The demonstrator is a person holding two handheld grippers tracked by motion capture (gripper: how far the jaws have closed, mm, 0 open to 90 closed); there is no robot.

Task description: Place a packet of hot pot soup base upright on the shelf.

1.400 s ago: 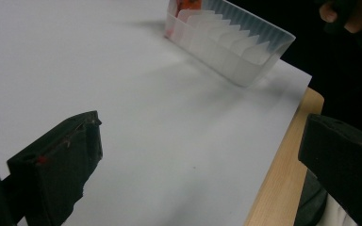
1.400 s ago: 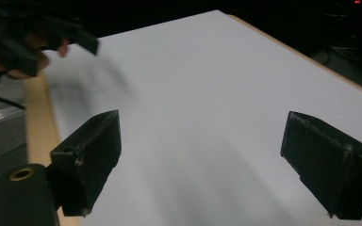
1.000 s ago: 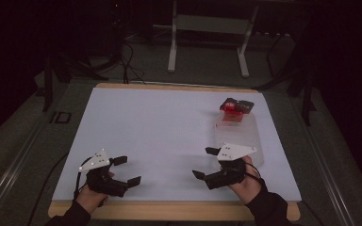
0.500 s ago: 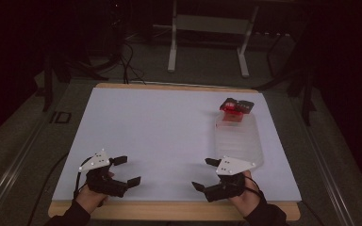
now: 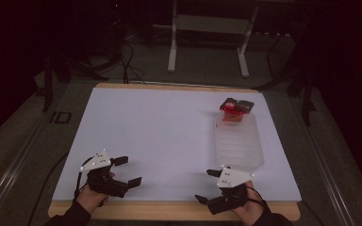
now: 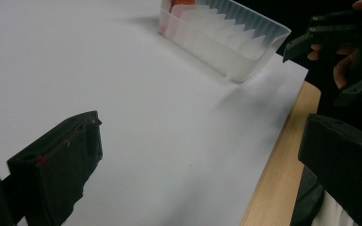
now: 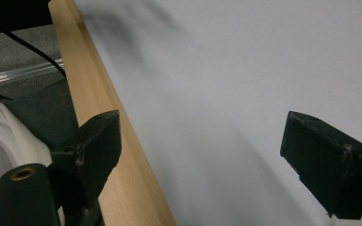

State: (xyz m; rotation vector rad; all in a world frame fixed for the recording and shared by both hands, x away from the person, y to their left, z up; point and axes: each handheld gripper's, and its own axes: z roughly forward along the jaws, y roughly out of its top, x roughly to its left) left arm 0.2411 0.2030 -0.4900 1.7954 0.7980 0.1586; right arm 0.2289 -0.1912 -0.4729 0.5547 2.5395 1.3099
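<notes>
A clear ribbed plastic container (image 5: 238, 141) lies on the right of the white table (image 5: 160, 127), with a red piece (image 5: 231, 114) and black parts (image 5: 238, 104) at its far end. My right gripper (image 5: 203, 186) hovers at the table's front edge, just short of the container's near end, jaws open and empty. My left gripper (image 5: 131, 170) rests open at the front left with nothing in it. In the left gripper view, the open left gripper (image 6: 200, 155) faces the container (image 6: 226, 33). The right gripper view has the right gripper (image 7: 212, 150) open over bare white surface.
The wooden front edge (image 7: 108, 122) of the table runs beside my right gripper. The right hand's gripper (image 6: 339, 52) appears at the upper right of the left gripper view. Metal stand legs (image 5: 207, 42) and cables (image 5: 127, 61) lie on the floor beyond the table.
My right gripper has pulled back from the container's near end toward the table's front edge. The left gripper has stayed where it was.
</notes>
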